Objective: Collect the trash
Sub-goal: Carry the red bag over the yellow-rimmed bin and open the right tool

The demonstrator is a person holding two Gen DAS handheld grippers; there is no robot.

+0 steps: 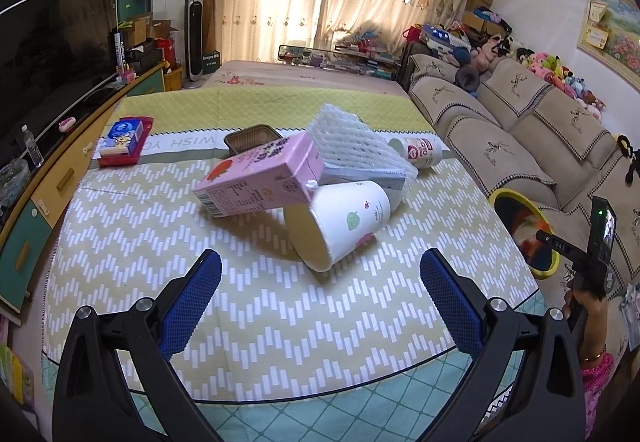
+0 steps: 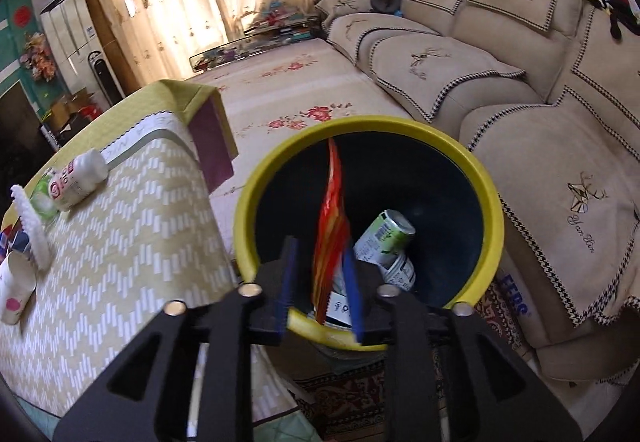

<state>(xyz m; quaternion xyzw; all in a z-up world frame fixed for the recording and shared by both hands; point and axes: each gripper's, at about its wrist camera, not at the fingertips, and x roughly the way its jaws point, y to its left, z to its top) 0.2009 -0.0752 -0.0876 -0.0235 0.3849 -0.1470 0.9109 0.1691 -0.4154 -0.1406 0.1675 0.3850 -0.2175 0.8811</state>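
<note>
Right wrist view: the right gripper point(image 2: 320, 278) is held over the yellow-rimmed bin point(image 2: 490, 201), which stands on the floor just beside the worktop point(image 2: 120, 242). A red-orange wrapper point(image 2: 330, 226) hangs upright between the blue pads. The jaws are partly spread; a gap is seen on the wrapper's left side, while contact with the right pad cannot be settled from this view. A can point(image 2: 386, 246) and some paper already lie in the bin.

The wrapper is judged thin, light and limp; it is likely to flutter or cling to a pad rather than drop cleanly.

Left wrist view: the left gripper point(image 1: 320, 274) is held wide open and empty above the worktop, near a tipped white paper cup point(image 1: 344, 224). A pink carton point(image 1: 262, 177) rests partly on the cup, touching it. Behind both lie a white foam net point(image 1: 348, 139), a small white bottle point(image 1: 416, 151) and a brown tray point(image 1: 250, 135).

The cup is judged light and easily crushed; a hold across its rim or mid-wall seems best. The carton is stiff enough to pinch across its narrow faces. The carton's lean on the cup stands in the way: lifting the cup first would likely tip the carton.
</note>
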